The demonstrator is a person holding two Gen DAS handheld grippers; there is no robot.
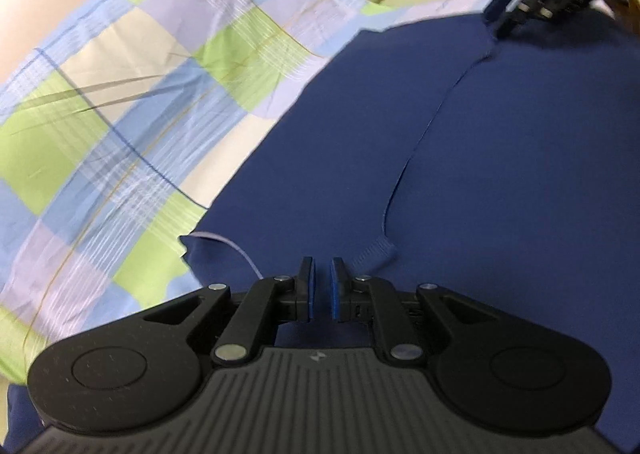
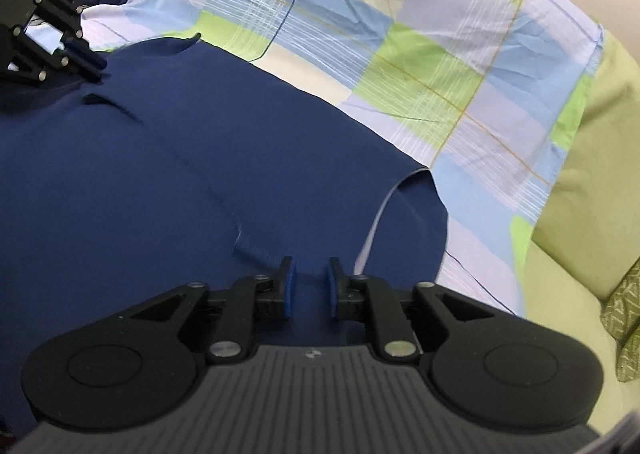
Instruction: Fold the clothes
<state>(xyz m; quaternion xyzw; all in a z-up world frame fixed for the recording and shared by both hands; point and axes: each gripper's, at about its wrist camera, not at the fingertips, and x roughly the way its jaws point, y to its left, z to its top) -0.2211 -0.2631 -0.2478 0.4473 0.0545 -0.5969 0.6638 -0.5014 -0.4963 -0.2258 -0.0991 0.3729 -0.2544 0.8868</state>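
navy garment (image 1: 500, 174) lying flat on the checked bedsheet (image 1: 140, 94), left tool (image 1: 322, 290) hovering narrowly parted, right tool (image 2: 309, 288) gaping a bit wider, both gripping nothing

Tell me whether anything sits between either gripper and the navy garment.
Nothing visible does. The left gripper and the right gripper both hang directly over the navy garment, jaws slightly apart, with only its own fabric beneath them. The checked sheet lies off to the side.

Navy garment (image 1: 500, 174), pastel checked sheet (image 1: 140, 74)
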